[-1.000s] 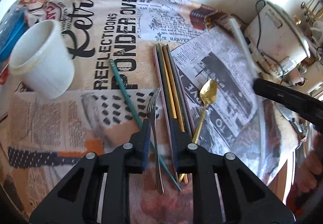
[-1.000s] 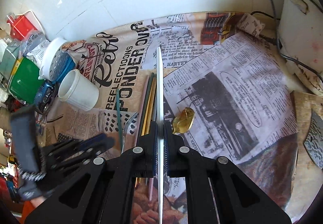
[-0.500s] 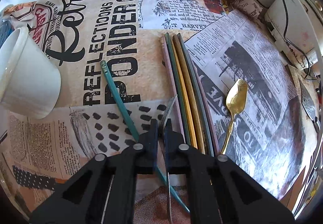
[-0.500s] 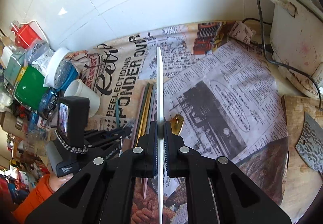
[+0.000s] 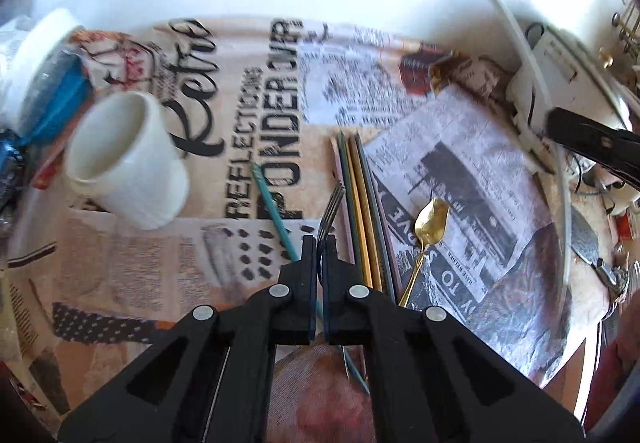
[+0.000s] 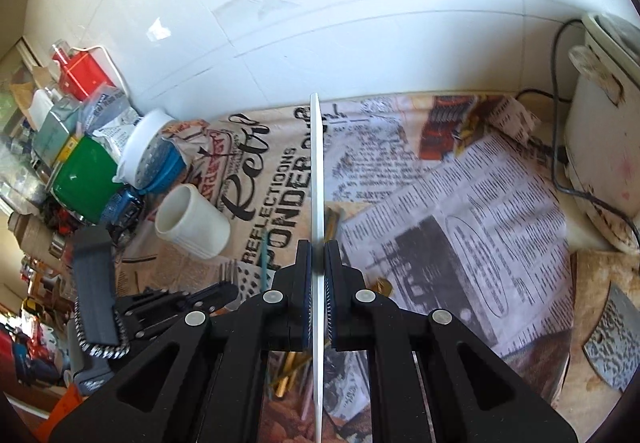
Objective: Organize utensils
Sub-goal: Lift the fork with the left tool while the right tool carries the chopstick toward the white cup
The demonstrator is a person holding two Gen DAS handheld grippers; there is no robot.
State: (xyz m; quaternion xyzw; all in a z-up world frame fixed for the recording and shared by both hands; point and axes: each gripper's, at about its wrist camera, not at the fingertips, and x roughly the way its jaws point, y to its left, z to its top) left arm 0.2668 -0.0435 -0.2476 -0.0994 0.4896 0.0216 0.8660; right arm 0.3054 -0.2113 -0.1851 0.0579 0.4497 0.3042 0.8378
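Note:
My left gripper is shut on a silver fork, whose tines stick out ahead, raised off the printed cloth. Beside it lie a teal chopstick, a bundle of coloured chopsticks and a gold spoon. A white cup lies tipped on its side at the left. My right gripper is shut on a long white stick that points away over the cloth. In the right wrist view the left gripper shows low on the left, near the cup.
Clutter crowds the left: a green container and a blue-and-white strainer. A white appliance with a cord stands at the right. A cleaver lies on a wooden board. A tiled wall closes the back.
The left jaws closed on the fork and lifted it off the cloth. The right gripper rose with the white stick still in it.

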